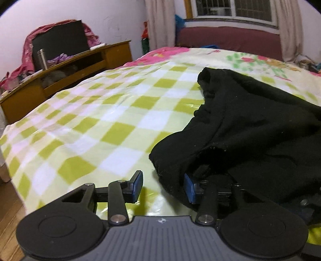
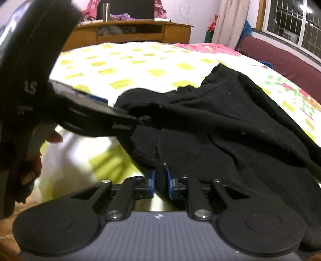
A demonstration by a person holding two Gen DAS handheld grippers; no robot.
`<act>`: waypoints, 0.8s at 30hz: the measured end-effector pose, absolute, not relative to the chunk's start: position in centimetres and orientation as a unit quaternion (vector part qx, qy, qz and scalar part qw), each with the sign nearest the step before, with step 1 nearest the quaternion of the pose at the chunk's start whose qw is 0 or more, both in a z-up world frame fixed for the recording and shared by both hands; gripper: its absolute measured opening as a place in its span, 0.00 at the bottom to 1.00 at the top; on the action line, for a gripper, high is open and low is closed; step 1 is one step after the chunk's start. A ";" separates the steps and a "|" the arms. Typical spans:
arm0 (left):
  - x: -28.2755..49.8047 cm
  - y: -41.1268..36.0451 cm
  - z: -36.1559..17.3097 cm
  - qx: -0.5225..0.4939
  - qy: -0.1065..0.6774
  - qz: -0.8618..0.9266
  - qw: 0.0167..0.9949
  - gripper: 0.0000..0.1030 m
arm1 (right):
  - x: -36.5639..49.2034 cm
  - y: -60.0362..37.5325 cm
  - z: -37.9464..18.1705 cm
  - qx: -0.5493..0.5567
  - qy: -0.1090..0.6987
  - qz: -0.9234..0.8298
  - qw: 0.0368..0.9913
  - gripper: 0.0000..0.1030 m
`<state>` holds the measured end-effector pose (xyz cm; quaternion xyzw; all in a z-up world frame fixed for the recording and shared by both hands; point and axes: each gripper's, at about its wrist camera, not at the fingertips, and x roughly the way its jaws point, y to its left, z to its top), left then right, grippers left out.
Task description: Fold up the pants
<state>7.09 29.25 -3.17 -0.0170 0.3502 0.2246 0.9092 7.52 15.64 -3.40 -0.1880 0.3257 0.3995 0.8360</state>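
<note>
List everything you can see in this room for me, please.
pants: one, black, crumpled on the bed's right side
bedspread: one, green-and-white checks with a pink floral band, covering the bed
wooden shelf unit: one, orange-brown, beyond the bed
flask: one, steel, on the unit
screen: one, black, on the unit
pink cloth: one heap, behind the screen
curtains: two, pale, flanking the window
window: one, barred, far wall
bench: one, maroon, below the window
hand: one, holding the left gripper
left gripper: black, blue pads, apart, cloth over one finger
right gripper: black, blue pads, pinching the pants
</note>
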 end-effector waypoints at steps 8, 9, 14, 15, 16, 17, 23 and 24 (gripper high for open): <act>5.0 23.8 -0.6 0.032 0.318 0.192 0.928 0.59 | 9.8 -0.6 -0.6 -0.035 0.374 0.280 0.884 0.32; 5.1 22.2 -0.3 0.038 0.314 0.169 0.934 0.59 | 10.1 -3.5 -0.7 -0.020 0.380 0.243 0.892 0.32; 7.0 12.5 -0.9 0.082 0.314 0.036 0.945 0.59 | 10.4 -19.8 -1.8 0.042 0.396 0.031 0.917 0.37; 7.6 10.3 -1.3 0.092 0.318 0.009 0.944 0.59 | 10.3 -22.8 -2.1 0.070 0.395 -0.005 0.916 0.38; 8.2 7.9 -1.7 0.101 0.319 -0.022 0.942 0.59 | 10.2 -25.8 -2.3 0.104 0.393 -0.039 0.913 0.39; 8.8 5.8 -2.0 0.109 0.319 -0.047 0.940 0.59 | 10.1 -28.8 -2.5 0.142 0.387 -0.070 0.908 0.42; 11.8 -3.6 -2.3 0.127 0.320 -0.137 0.929 0.60 | 10.7 -38.5 -3.4 0.281 0.330 -0.135 0.891 0.43; 12.1 -4.7 -2.4 0.130 0.320 -0.145 0.927 0.60 | 11.2 -39.0 -3.5 0.291 0.324 -0.135 0.890 0.45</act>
